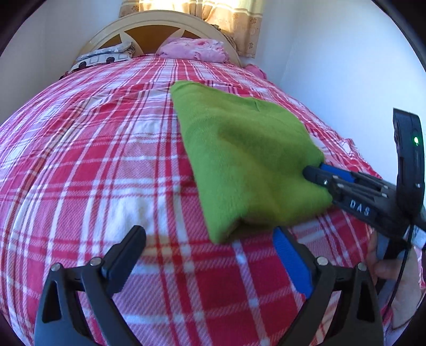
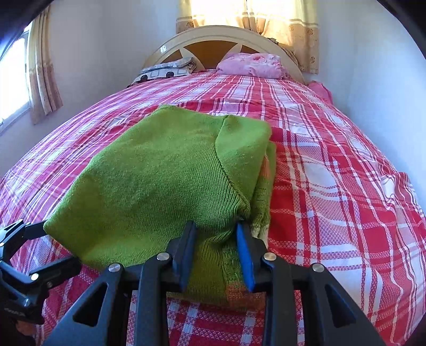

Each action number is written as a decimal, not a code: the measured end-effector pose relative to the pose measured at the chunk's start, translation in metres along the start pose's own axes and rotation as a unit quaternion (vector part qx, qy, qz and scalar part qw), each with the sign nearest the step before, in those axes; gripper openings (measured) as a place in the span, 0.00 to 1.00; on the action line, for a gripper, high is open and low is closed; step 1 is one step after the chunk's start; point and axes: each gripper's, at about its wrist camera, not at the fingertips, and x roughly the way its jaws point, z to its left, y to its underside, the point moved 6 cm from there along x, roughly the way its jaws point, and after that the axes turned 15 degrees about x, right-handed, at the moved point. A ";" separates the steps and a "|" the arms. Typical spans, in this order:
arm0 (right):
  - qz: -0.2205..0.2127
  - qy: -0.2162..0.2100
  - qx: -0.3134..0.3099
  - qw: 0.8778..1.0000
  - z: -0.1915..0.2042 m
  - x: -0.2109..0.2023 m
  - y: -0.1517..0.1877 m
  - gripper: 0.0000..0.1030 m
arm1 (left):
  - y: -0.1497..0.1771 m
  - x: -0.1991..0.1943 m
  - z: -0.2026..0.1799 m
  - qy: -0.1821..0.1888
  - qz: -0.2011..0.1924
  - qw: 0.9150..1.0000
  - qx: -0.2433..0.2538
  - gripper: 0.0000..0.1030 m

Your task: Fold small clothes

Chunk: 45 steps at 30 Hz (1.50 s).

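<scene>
**Green sweater held at one corner on the plaid bed**

A folded green knitted sweater (image 2: 165,170) lies on the bed's red, pink and white plaid blanket (image 2: 332,186), roughly mid-bed and nearer the foot than the headboard. Its top layer is doubled over, with a ribbed seam running across the right part in the right wrist view, and a paler patterned layer shows beneath along the right edge.

The right tongs (image 2: 215,234), black with one blue pad, are clamped on the near right corner of the sweater: the knit bunches between the two fingers and both pads press into it. In the left wrist view the same tongs (image 1: 315,173) reach in from the right, their tips buried in the sweater's edge, with a hand (image 1: 386,268) partly visible below them.

The left tongs (image 1: 210,239) stand wide apart and hold nothing; they hover over the blanket just before the sweater's near left corner, the blue pad close to the fabric's edge, though contact cannot be told.

At the head of the bed stand a cream and brown arched headboard (image 2: 213,42), a pink floral pillow (image 2: 250,65) and a grey patterned pillow (image 2: 167,69). Yellow patterned curtains (image 2: 279,24) hang behind.
</scene>
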 end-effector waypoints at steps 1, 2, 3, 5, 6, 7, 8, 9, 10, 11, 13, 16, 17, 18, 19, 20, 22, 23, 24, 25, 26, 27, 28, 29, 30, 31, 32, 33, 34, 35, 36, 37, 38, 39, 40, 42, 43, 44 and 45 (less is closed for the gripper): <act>0.000 0.000 -0.001 1.000 0.000 0.000 0.000 0.32 | 0.001 0.000 0.002 -0.003 0.001 1.000 0.002 0.95; 0.000 0.000 0.000 1.000 0.000 0.000 0.000 0.32 | 0.003 -0.001 0.004 -0.007 0.001 1.000 0.004 0.95; 0.000 -0.001 0.000 1.000 0.000 0.000 0.000 0.32 | 0.003 -0.002 0.005 -0.008 -0.001 1.000 0.004 0.95; -0.002 -0.001 0.000 1.000 0.000 0.000 0.000 0.32 | 0.003 -0.004 0.008 -0.001 -0.006 1.000 -0.006 0.95; -0.004 -0.002 0.001 1.000 0.000 -0.001 -0.001 0.32 | 0.003 -0.004 0.009 0.000 -0.007 1.000 -0.010 0.95; -0.006 -0.004 0.001 1.000 0.000 -0.002 -0.001 0.32 | 0.003 -0.004 0.010 0.002 -0.008 1.000 -0.013 0.95; -0.008 -0.006 0.003 1.000 0.000 -0.003 -0.001 0.32 | 0.003 -0.003 0.010 0.001 -0.010 1.000 -0.013 0.95; -0.013 -0.010 0.004 1.000 0.000 -0.005 -0.002 0.32 | 0.004 -0.004 0.009 0.001 -0.011 1.000 -0.012 0.95; -0.022 -0.015 0.006 1.000 0.000 -0.009 -0.002 0.32 | 0.003 -0.004 0.009 -0.001 -0.013 1.000 -0.012 0.95; -0.034 -0.019 0.008 0.999 -0.001 -0.014 -0.003 0.32 | 0.003 -0.004 0.008 -0.001 -0.015 1.000 -0.012 0.95; -0.062 -0.025 0.018 0.998 -0.004 -0.026 -0.007 0.32 | 0.004 -0.004 0.008 0.000 -0.016 1.000 -0.011 0.95; -0.068 -0.014 0.041 0.997 -0.014 -0.028 -0.010 0.33 | 0.003 -0.003 0.010 0.001 -0.018 1.000 -0.010 0.95; -0.062 -0.014 0.050 0.997 -0.017 -0.025 -0.011 0.33 | 0.002 -0.004 0.010 0.001 -0.019 1.000 -0.012 0.95; -0.056 -0.013 0.061 0.996 -0.021 -0.023 -0.011 0.33 | 0.001 -0.004 0.011 0.003 -0.017 1.000 -0.014 0.95; -0.054 -0.016 0.073 0.996 -0.025 -0.022 -0.012 0.33 | 0.000 -0.004 0.012 0.005 -0.016 1.000 -0.017 0.95; -0.053 -0.020 0.081 0.995 -0.028 -0.022 -0.013 0.33 | -0.002 -0.005 0.013 0.011 -0.016 1.000 -0.023 0.95; -0.054 -0.031 0.105 0.993 -0.037 -0.023 -0.014 0.33 | -0.005 -0.007 0.018 0.018 -0.022 0.999 -0.034 0.95; -0.054 -0.036 0.119 0.991 -0.042 -0.024 -0.015 0.33 | -0.007 -0.008 0.021 0.023 -0.025 0.999 -0.040 0.95; -0.054 -0.042 0.138 0.988 -0.049 -0.024 -0.015 0.35 | -0.009 -0.008 0.024 0.027 -0.027 0.998 -0.046 0.95; -0.056 -0.050 0.155 0.985 -0.054 -0.026 -0.015 0.37 | -0.010 -0.009 0.026 0.029 -0.028 0.998 -0.048 0.95; -0.057 -0.058 0.173 0.982 -0.060 -0.027 -0.016 0.44 | -0.013 -0.008 0.028 0.032 -0.029 0.998 -0.047 0.95; -0.060 -0.066 0.191 0.978 -0.067 -0.027 -0.016 0.50 | -0.015 -0.007 0.029 0.033 -0.030 0.998 -0.043 0.95; -0.062 -0.072 0.210 0.973 -0.074 -0.028 -0.017 0.52 | -0.017 -0.007 0.029 0.030 -0.031 0.998 -0.038 0.95; -0.063 -0.077 0.227 0.969 -0.080 -0.029 -0.017 0.53 | -0.019 -0.007 0.029 0.025 -0.031 0.999 -0.030 0.95; -0.062 -0.085 0.249 0.963 -0.087 -0.029 -0.016 0.53 | -0.023 -0.008 0.029 0.024 -0.034 0.999 -0.023 0.95; -0.059 -0.091 0.260 0.960 -0.091 -0.028 -0.015 0.53 | -0.025 -0.010 0.029 0.027 -0.038 0.999 -0.020 0.95; -0.055 -0.094 0.271 0.956 -0.094 -0.027 -0.014 0.53 | -0.028 -0.012 0.028 0.034 -0.043 0.998 -0.018 0.95; -0.053 -0.096 0.276 0.955 -0.095 -0.027 -0.014 0.53 | -0.030 -0.014 0.028 0.043 -0.048 0.998 -0.015 0.95; -0.052 -0.097 0.277 0.954 -0.096 -0.027 -0.014 0.53 | -0.031 -0.016 0.027 0.052 -0.053 0.997 -0.013 0.95; -0.053 -0.099 0.277 0.954 -0.096 -0.028 -0.015 0.53 | -0.033 -0.019 0.026 0.068 -0.059 0.996 -0.010 0.95; -0.053 -0.101 0.274 0.955 -0.096 -0.029 -0.017 0.53 | -0.033 -0.021 0.026 0.087 -0.062 0.994 -0.007 0.95; -0.052 -0.101 0.272 0.956 -0.095 -0.030 -0.017 0.53 | -0.033 -0.024 0.024 0.107 -0.061 0.992 -0.001 0.95; -0.049 -0.102 0.267 0.957 -0.094 -0.032 -0.019 0.53 | -0.032 -0.027 0.023 0.126 -0.060 0.990 0.010 0.95; -0.047 -0.102 0.263 0.958 -0.094 -0.033 -0.021 0.53 | -0.030 -0.032 0.022 0.136 -0.061 0.989 0.020 0.95; -0.047 -0.100 0.257 0.960 -0.095 -0.036 -0.023 0.53 | -0.029 -0.038 0.024 0.145 -0.065 0.987 0.031 0.95; -0.050 -0.095 0.244 0.964 -0.096 -0.042 -0.030 0.54 | -0.032 -0.045 0.030 0.143 -0.076 0.986 0.039 0.95; -0.050 -0.092 0.237 0.966 -0.096 -0.043 -0.037 0.56 | -0.038 -0.045 0.034 0.135 -0.082 0.987 0.041 0.95; -0.049 -0.091 0.233 0.967 -0.097 -0.042 -0.045 0.62 | -0.046 -0.044 0.039 0.119 -0.087 0.988 0.038 0.95; -0.050 -0.090 0.232 0.967 -0.097 -0.041 -0.051 0.65 | -0.055 -0.040 0.046 0.104 -0.091 0.990 0.030 0.95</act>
